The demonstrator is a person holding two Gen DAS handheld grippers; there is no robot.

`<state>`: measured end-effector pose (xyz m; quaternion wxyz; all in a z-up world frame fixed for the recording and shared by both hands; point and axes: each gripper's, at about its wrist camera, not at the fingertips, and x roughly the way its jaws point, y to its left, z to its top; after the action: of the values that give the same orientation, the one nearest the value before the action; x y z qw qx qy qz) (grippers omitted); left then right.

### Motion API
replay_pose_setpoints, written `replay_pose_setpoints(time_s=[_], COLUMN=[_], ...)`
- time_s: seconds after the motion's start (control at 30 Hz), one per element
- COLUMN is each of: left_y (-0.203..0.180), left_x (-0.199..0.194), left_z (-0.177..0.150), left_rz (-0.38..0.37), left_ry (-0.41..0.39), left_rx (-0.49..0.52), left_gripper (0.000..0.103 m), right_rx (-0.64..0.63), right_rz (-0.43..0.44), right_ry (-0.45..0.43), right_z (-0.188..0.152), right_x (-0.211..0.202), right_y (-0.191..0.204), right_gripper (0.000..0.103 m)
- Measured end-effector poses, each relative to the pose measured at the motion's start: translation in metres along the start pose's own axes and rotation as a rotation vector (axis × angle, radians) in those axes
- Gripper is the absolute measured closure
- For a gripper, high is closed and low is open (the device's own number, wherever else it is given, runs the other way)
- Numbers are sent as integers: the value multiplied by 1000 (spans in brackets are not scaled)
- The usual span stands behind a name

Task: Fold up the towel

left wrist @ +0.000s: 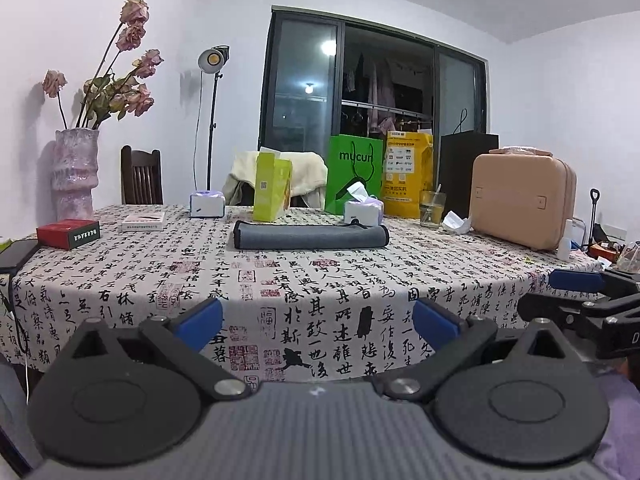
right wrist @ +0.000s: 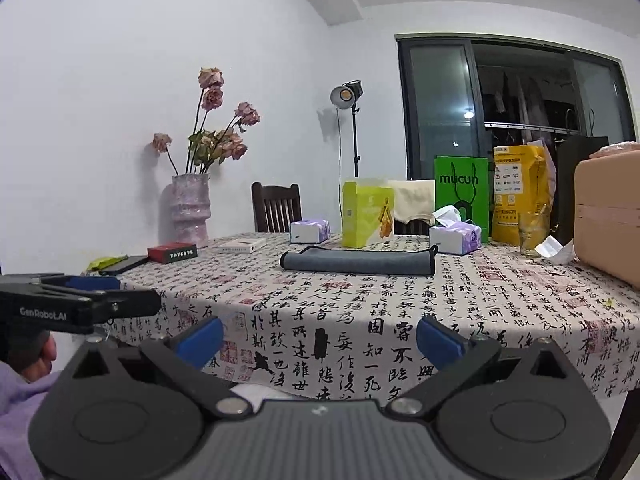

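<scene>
A grey towel with dark trim lies folded flat near the table's far middle; it also shows in the right wrist view. My left gripper is open and empty, held off the table's near edge, well short of the towel. My right gripper is open and empty, also off the near edge. Each gripper shows in the other's view: the right one at the right edge, the left one at the left edge.
The table has a calligraphy-print cloth. Behind the towel stand a yellow-green box, two tissue packs, a green bag, a glass and a tan case. A vase and red box sit left.
</scene>
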<state>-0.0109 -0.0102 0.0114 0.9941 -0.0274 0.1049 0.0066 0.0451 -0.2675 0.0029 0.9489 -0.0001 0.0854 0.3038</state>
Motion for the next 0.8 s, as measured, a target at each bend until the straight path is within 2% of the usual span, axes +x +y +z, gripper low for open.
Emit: replay_pose_setpoints(time_s=[0.8], left_y=[-1], left_x=[-1], left_z=[-2], left_rz=[-10], left_ry=[-2], left_rx=[20], left_gripper=[0], right_rx=[22], right_rz=[-3], right_ry=[-13], right_z=[-4], right_x=[1], right_y=[-2], right_gripper=[0])
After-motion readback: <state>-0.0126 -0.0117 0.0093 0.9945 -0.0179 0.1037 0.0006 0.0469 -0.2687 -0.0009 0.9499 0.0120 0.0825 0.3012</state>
